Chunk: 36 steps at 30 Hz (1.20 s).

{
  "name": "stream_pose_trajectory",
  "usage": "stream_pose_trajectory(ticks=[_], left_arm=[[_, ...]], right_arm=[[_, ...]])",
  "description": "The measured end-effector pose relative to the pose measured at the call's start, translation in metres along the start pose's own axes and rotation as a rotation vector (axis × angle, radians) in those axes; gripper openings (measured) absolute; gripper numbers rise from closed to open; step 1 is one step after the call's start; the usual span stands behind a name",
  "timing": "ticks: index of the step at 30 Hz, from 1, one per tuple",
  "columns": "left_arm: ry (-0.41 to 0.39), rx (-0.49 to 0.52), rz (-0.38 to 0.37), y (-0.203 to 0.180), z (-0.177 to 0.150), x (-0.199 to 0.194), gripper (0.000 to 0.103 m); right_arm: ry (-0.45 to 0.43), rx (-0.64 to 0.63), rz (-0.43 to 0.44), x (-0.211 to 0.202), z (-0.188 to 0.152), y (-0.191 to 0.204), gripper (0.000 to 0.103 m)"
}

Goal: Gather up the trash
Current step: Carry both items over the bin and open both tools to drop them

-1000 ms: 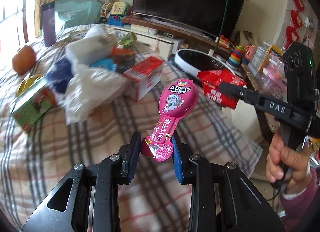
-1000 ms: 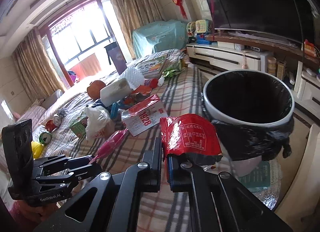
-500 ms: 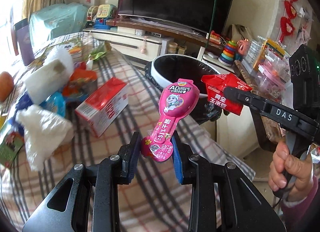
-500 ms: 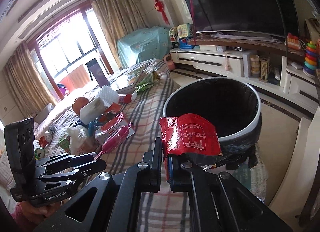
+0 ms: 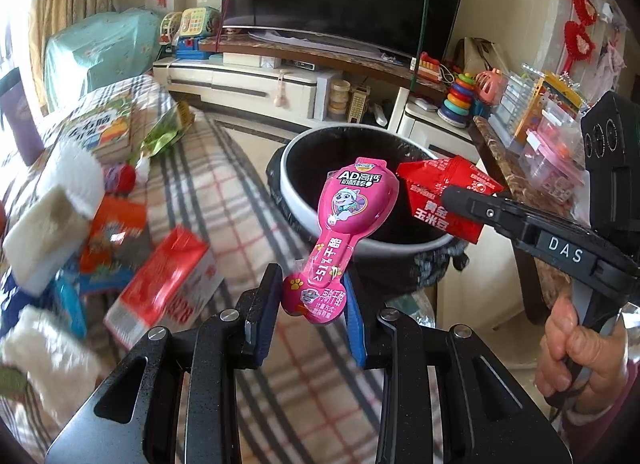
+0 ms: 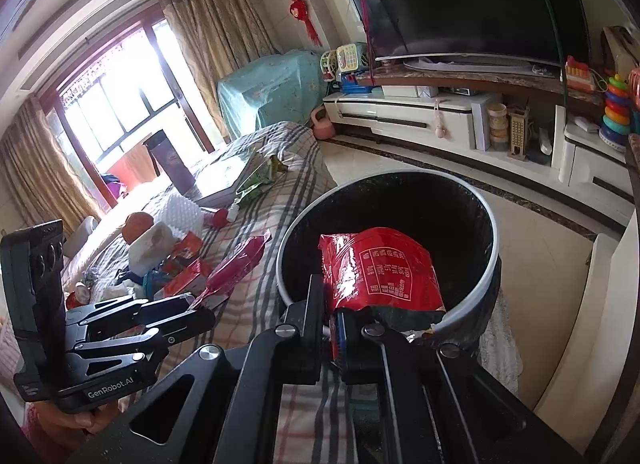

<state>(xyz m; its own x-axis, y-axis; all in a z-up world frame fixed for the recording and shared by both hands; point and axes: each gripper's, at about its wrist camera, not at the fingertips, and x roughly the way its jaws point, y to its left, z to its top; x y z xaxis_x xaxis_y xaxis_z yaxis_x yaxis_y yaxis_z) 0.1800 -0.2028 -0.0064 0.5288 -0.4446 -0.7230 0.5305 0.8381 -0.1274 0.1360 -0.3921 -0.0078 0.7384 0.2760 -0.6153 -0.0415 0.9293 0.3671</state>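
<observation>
Both tongs (left (image 5: 310, 304), right (image 6: 330, 324)) clamp wrappers (image 5: 352, 203).

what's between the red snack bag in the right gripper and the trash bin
Nothing: in the right wrist view the red snack bag hangs directly over the trash bin, only air between.

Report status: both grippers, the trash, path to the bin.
Left gripper shut on pink wrapper. Right gripper shut on red packet, over trash bin mouth. Nothing blocking the opening.
</observation>
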Motion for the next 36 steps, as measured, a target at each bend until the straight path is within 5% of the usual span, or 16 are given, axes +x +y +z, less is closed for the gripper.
stream_pose_trajectory(ticks=[20, 23, 25, 36], left_arm=[[0.073, 0.036, 0.024, -0.013, 0.046, 0.06, 0.03], [0.089, 0.023, 0.038, -0.012, 0.047, 0.064, 0.045], [0.075, 0.011, 0.039, -0.011, 0.048, 0.062, 0.063], [0.013, -0.061, 0.047, 0.01, 0.027, 0.025, 0.07]], right_arm=[[0.096, 0.041, 0.009, 0.039, 0.016, -0.038, 0.01], [0.101, 0.057, 0.013, 0.04, 0.017, -0.042, 0.011], [0.105, 0.063, 0.012, 0.04, 0.017, -0.043, 0.015], [0.096, 0.063, 0.013, 0.031, 0.01, -0.031, 0.045]])
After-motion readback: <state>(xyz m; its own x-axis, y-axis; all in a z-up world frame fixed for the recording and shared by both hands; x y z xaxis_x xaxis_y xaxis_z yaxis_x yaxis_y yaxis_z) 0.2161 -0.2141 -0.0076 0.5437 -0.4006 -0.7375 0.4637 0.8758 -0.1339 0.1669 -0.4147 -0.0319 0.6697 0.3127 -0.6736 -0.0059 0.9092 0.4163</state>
